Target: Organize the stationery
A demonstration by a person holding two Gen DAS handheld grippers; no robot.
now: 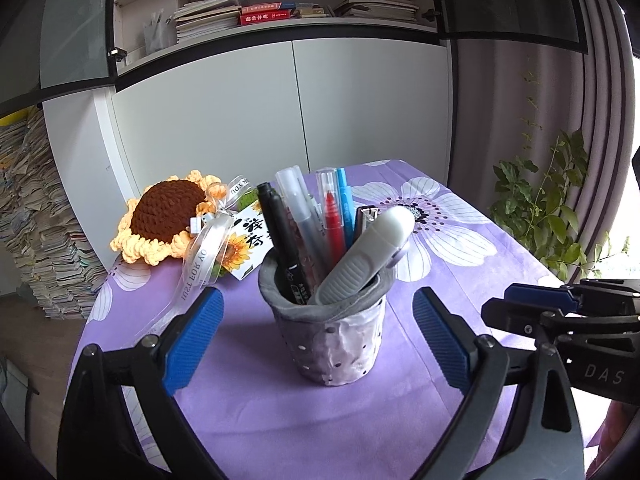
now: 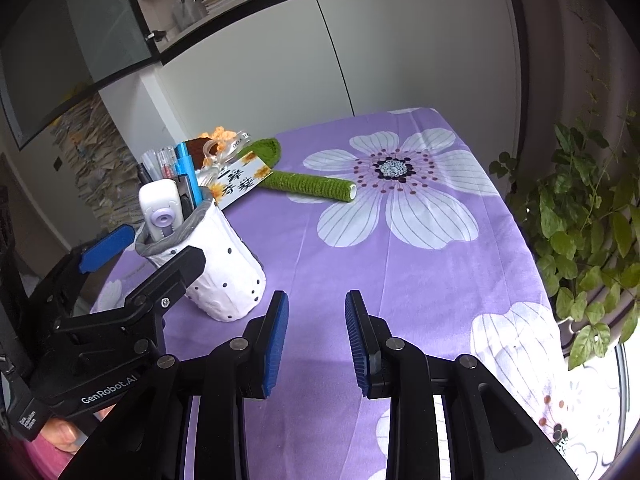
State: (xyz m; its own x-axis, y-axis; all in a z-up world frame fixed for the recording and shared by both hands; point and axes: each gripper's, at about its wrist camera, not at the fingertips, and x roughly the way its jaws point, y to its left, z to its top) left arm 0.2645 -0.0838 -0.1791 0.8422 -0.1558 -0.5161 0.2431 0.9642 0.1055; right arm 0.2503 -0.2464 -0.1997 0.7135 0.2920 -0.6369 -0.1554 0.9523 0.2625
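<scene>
A white dotted pen holder [image 1: 332, 344] stands on the purple flowered cloth [image 1: 280, 420]. In it are a black marker [image 1: 280, 232], a red pen [image 1: 334, 224], a blue pen [image 1: 345, 200], clear pens [image 1: 298, 200] and a white and grey correction-tape dispenser [image 1: 368, 252]. My left gripper [image 1: 318, 336] is open wide, one blue pad on each side of the holder and neither touching it. The right wrist view shows the same holder [image 2: 224, 280] and left gripper [image 2: 160, 246]. My right gripper [image 2: 318, 340] hovers over bare cloth to the holder's right, its pads apart with nothing between them.
A crocheted sunflower [image 1: 164, 220] with ribbon, card tag [image 1: 244, 244] and green stem [image 2: 312, 186] lies behind the holder. A leafy plant [image 2: 592, 232] stands past the table's right edge. White cupboard doors [image 1: 280, 112] and bookshelves rise behind. Stacked papers [image 1: 36, 220] stand at the left.
</scene>
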